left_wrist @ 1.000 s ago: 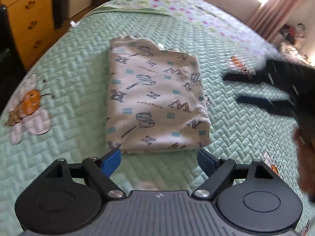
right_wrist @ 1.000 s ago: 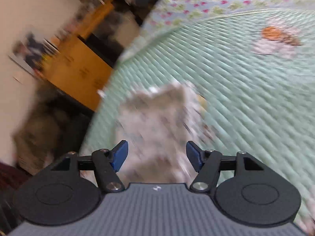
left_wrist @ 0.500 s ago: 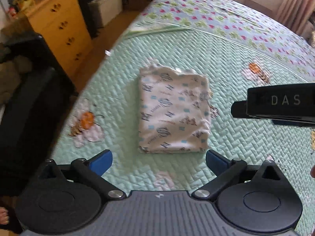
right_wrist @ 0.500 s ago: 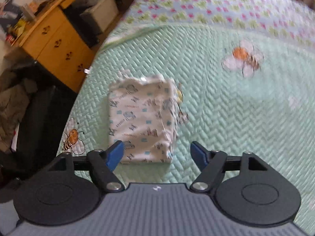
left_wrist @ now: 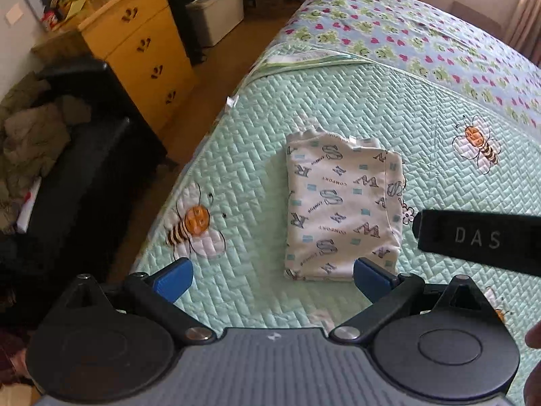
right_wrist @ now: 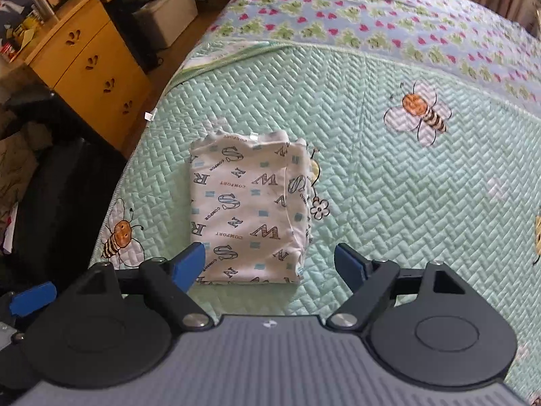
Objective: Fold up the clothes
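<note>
- Garment point(left_wrist: 341, 209): a white cloth printed with letters and the word COMFORT lies folded into a compact rectangle on the bed, near its left edge, and nothing touches it.
- Its layers stack fairly squarely; the far end is slightly ragged, and a narrow strip of a lower layer shows along its right side.
- Progress, as a judgement: this piece looks finished, with no further fold plainly needed. No other loose clothing shows on the bed, so what remains of the task cannot be told.
- Left gripper point(left_wrist: 272, 275) hangs above the garment's near edge with its blue fingers spread wide and nothing between them.
- Right gripper point(right_wrist: 270, 264) is likewise clear of the cloth; its jaws are opening and hold nothing.
- Quilt point(right_wrist: 389, 203): a mint green quilted cover with a herringbone stitch and embroidered bees carries the garment; a sheet with frogs and hearts point(left_wrist: 422, 34) covers the far end of the bed.
- Room: a yellow wooden drawer unit point(left_wrist: 142, 57) stands beside the bed, with a pale storage bin point(left_wrist: 216, 13) beyond it and a dark seat heaped with clothing point(left_wrist: 30, 135) nearer.
</note>
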`<state>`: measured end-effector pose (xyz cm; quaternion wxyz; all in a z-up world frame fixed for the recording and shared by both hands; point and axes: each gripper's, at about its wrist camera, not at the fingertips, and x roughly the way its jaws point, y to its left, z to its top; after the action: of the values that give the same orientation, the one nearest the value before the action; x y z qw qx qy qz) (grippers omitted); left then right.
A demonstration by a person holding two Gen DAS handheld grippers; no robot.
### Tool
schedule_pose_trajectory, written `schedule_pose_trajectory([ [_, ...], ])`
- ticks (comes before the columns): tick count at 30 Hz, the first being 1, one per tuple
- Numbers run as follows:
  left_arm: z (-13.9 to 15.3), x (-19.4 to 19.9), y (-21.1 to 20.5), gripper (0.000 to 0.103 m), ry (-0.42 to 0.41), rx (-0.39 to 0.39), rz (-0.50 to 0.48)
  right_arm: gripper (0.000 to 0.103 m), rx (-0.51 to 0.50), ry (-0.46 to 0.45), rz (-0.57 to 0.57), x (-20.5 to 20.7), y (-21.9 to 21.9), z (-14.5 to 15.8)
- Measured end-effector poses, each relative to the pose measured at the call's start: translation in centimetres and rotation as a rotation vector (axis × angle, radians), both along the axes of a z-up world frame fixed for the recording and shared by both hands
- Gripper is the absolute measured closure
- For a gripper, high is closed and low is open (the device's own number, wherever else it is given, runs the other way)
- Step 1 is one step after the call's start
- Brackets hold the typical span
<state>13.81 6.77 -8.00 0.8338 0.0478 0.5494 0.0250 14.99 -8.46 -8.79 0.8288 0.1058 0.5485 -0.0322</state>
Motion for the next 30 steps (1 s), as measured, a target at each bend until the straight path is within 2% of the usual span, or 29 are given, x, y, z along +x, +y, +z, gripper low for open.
schedule_pose_trajectory([
  [7, -0.5, 1.7, -1.1, 0.002, 0.012, 0.000, -0.046, 0.019, -0.034, 0.025, -0.026, 0.9, -0.1, -0.9],
  [15, -1.4, 1.9, -1.3, 0.002, 0.031, -0.010, -0.064, 0.019, -0.062, 0.030, -0.026, 1.2, -0.2, -1.0],
  [30, -1.3, 0.8, 1.2, 0.002, 0.039, -0.013, -0.030, 0.019, -0.028, 0.013, 0.003, 0.8, 1.4, -0.3],
])
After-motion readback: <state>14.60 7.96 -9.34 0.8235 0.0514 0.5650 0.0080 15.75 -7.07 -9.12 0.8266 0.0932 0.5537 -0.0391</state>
